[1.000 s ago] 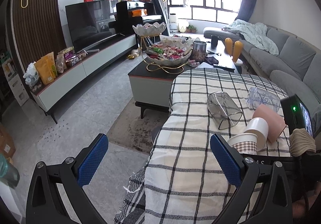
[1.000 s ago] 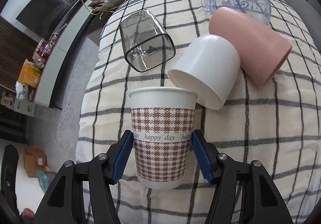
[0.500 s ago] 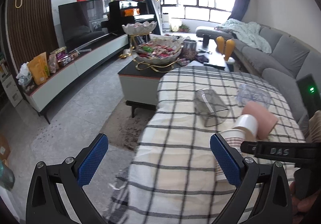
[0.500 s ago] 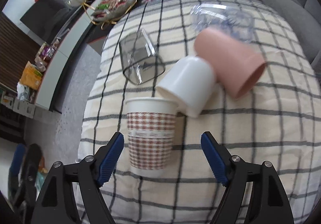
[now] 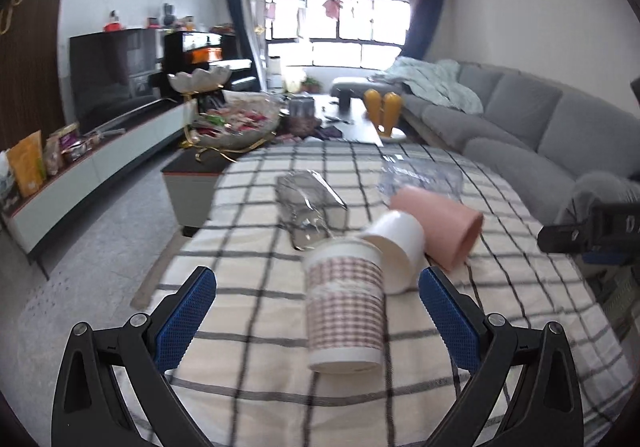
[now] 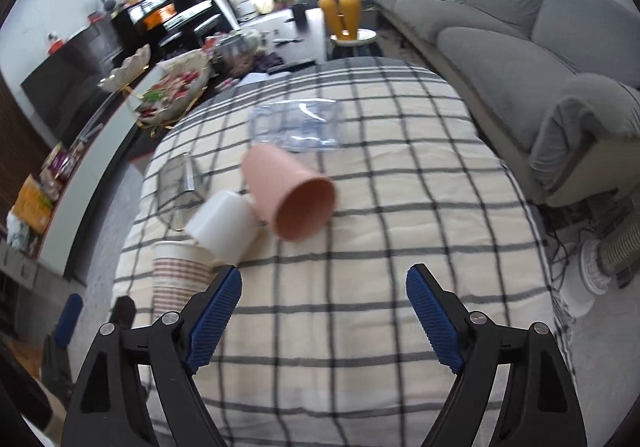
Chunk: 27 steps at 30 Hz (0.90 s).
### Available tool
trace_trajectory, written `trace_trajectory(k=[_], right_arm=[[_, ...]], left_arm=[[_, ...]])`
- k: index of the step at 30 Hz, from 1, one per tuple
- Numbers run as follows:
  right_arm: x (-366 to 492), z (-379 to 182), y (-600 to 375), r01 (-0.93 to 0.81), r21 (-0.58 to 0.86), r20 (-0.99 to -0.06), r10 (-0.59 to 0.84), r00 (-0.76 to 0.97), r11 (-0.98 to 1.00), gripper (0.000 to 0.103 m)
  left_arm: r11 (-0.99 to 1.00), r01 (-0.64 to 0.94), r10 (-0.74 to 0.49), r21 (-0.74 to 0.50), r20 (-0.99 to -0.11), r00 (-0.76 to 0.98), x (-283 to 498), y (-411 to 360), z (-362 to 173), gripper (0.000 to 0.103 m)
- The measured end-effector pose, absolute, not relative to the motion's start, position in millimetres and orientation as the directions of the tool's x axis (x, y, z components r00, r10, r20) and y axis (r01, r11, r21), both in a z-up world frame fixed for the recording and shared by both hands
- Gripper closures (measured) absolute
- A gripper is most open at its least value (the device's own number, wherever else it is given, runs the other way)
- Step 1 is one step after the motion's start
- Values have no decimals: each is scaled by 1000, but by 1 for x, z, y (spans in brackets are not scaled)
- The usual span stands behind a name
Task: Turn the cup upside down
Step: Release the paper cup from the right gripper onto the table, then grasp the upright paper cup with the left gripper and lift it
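1. Standing upright on the checked cloth of the table [image 5: 248, 311], the patterned paper cup [image 5: 343, 307] is seen with its wide mouth up and its narrow base on the cloth; motion blur softens its pattern.
2. The left hand-held gripper [image 5: 316, 323] is spread wide, its blue pads on either side of the cup and clear of it.
3. The right hand-held gripper [image 6: 324, 313] is likewise spread and empty; the cup [image 6: 178, 271] lies to its left, just beyond the left pad.
4. A white cup [image 5: 396, 243] lies on its side against the paper cup's rim, with a pink cup [image 5: 438, 225] on its side touching it.
5. A smoky clear tumbler [image 5: 308, 203] and a clear plastic jar [image 5: 420, 177] lie farther back on the cloth.
6. Behind the table, a dark coffee table [image 5: 352, 123] carries a tiered snack bowl [image 5: 232, 123] and two yellow ornaments [image 5: 384, 107].
7. A grey sofa [image 5: 520, 119] runs along the right, a television [image 5: 108, 79] on a low white cabinet [image 5: 100, 163] along the left, and a bright window [image 5: 340, 35] closes the far wall.
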State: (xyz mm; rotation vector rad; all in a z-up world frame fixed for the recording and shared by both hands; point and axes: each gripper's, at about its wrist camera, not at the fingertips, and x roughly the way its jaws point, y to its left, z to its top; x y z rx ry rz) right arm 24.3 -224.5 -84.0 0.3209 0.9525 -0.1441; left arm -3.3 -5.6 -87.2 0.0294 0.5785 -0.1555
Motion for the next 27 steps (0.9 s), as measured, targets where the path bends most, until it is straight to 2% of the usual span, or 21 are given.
trace_trajectory(k=[3,7,13,15,17,19,23,27], right_arm=[[22,-93,-238,289,225,-831,28,556,930,18],[23,-103,-247,315,247,-841,41,539,917,18],[24,-113,-248,330,258,-850,51,525,908,18],[24,-116,-251,337,266,-853,58,519,903,18],[25,-118,-252,344,271,-856,62,513,899,18],[25,-119,-254,351,280,-858,69,509,893,18],[24,-120,-254,350,280,-859,70,508,894,18],[25,-119,-252,343,282,-858,76,507,896,18]], left_arm=[[989,149,-109,24,-569,815,0,-16,-96,0],[988,143,-75,54,-640,765,10,-22,-115,1],[989,141,-66,49,-705,707,21,-24,-135,11],[988,143,-63,51,-719,692,25,-26,-141,15],[988,151,-70,46,-729,681,28,-28,-145,23],[987,154,-75,42,-731,678,28,-30,-147,25],[985,169,-86,39,-735,672,28,-32,-147,45],[981,186,-93,48,-731,676,26,-35,-146,45]])
